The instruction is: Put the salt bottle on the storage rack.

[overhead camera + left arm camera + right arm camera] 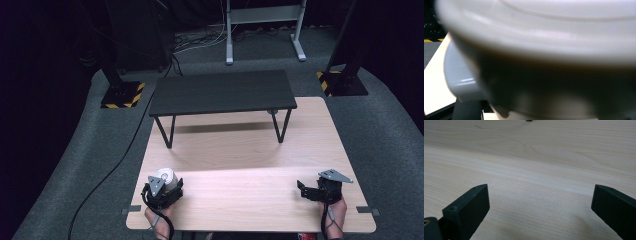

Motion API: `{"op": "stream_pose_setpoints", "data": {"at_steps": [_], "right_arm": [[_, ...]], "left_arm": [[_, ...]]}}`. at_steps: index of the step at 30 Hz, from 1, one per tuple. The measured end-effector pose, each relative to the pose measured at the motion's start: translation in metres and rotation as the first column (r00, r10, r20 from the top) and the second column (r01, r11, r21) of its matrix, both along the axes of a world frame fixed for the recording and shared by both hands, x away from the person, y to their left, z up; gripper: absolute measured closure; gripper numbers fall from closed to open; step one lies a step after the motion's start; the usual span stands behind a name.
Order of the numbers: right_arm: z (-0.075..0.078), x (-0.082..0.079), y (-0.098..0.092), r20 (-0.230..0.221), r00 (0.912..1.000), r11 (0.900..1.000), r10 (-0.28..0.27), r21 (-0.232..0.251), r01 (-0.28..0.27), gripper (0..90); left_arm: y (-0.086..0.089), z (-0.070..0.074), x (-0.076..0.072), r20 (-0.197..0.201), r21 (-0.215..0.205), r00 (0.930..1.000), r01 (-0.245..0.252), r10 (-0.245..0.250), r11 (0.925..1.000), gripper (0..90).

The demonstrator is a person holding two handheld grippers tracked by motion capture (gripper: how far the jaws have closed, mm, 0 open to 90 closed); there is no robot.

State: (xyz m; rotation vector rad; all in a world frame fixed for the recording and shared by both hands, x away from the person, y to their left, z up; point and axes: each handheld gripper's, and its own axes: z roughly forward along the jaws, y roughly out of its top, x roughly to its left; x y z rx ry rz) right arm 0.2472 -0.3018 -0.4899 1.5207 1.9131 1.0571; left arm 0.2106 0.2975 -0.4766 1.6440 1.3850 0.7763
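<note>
**White cup gripped at the near left corner of a wooden bench**

Seen from above, a pale wooden bench (250,150) stands on grey carpet, with a small black table (222,92) on thin metal legs set on its far half. A person's forearms enter from the bottom edge, each hand carrying a black tool.

The left hand-held gripper (162,192) sits near the front left corner of the bench, clamped tight on a white cup (167,177) that looks like glazed ceramic. In the left gripper view the cup (536,37) is very close and blurred; its rounded rim runs across the top, with a handle-like lug at the lower left. Whether the cup rests on the bench or hangs just above it cannot be told.

The right hand-held gripper (305,189) is near the front right corner, well apart from the cup. In the right gripper view (539,212) its jaws stand wide, with bare wood grain between them and nothing held
</note>
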Motion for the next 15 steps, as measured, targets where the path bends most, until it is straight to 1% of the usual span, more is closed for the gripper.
{"op": "stream_pose_setpoints", "data": {"at_steps": [3,4,8,15], "right_arm": [[0.000,0.000,0.000,-0.001,1.0000,1.000,0.001,0.001,-0.001,0.5],[0.000,0.000,0.000,0.000,1.0000,1.000,0.000,0.000,0.000,0.4],[0.000,0.001,0.000,-0.002,1.0000,1.000,0.004,0.000,-0.004,0.4],[0.000,0.001,-0.001,-0.003,1.0000,1.000,0.003,0.003,-0.003,0.4]], "left_arm": [[0.000,0.003,0.001,0.001,-0.006,1.0000,0.007,-0.007,1.0000,28.8],[-0.001,0.006,0.003,0.002,-0.009,0.9998,0.018,-0.018,0.9998,28.8],[-0.002,0.009,0.003,0.006,-0.011,0.9996,0.028,-0.028,0.9995,28.8],[-0.008,0.016,0.007,0.014,-0.001,0.9985,0.053,-0.053,0.9986,28.8]]}}
